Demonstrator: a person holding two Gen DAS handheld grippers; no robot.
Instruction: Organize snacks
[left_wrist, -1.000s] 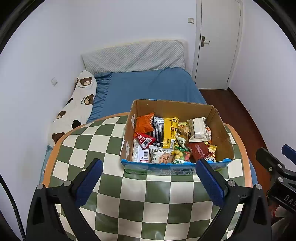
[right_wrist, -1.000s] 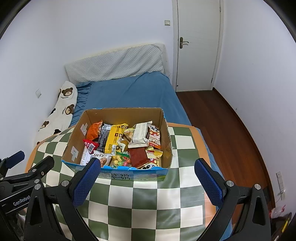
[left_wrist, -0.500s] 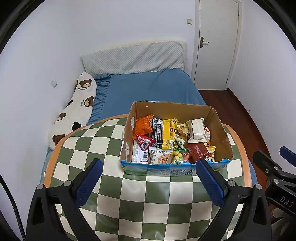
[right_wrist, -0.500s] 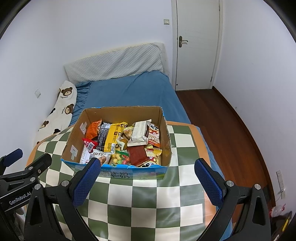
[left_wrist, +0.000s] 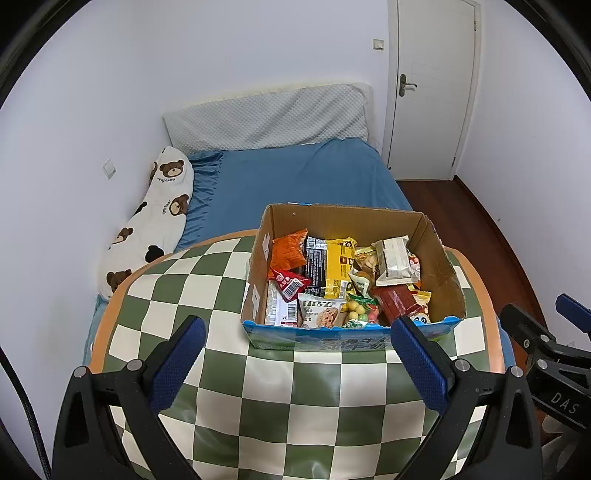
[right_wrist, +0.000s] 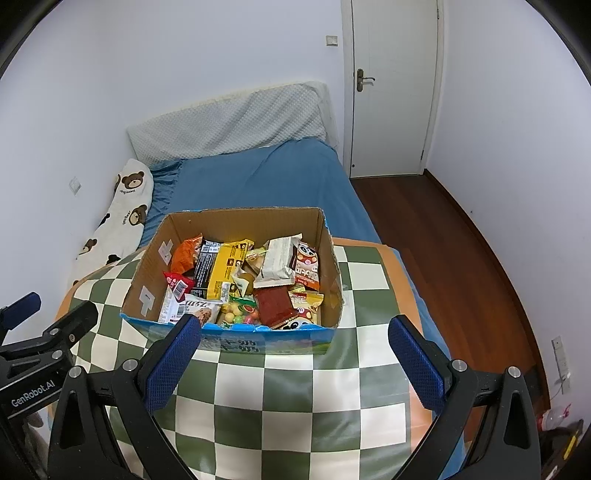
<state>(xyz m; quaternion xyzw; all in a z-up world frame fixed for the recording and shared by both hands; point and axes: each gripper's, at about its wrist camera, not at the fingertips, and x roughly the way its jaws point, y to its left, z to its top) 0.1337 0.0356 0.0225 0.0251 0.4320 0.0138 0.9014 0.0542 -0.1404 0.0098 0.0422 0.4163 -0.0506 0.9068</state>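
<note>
An open cardboard box (left_wrist: 439, 254) (right_wrist: 147, 273) stands on the green-and-white checked table (left_wrist: 280, 391) (right_wrist: 295, 387), filled with several snack packets. Among them are an orange bag (left_wrist: 288, 253) (right_wrist: 186, 253), a yellow-and-black pack (left_wrist: 338, 266) (right_wrist: 225, 269), a white wrapper (left_wrist: 393, 260) (right_wrist: 277, 262) and a dark red packet (left_wrist: 397, 301) (right_wrist: 273, 306). My left gripper (left_wrist: 295, 362) hangs open in front of the box, nothing between its blue pads. My right gripper (right_wrist: 293, 360) is open too, just short of the box's blue front edge. Each gripper shows at the edge of the other's view.
Behind the table lies a bed with a blue sheet (left_wrist: 295, 181) (right_wrist: 258, 177), a grey headboard cushion (left_wrist: 266, 118) and a bear-print pillow (left_wrist: 151, 225) (right_wrist: 118, 218). A white door (left_wrist: 432, 85) (right_wrist: 395, 81) and wood floor (right_wrist: 443, 236) are at the right.
Both grippers have backed off and risen slightly, so the box sits a little lower and smaller in view. Their jaws stay open; nothing was grasped.
</note>
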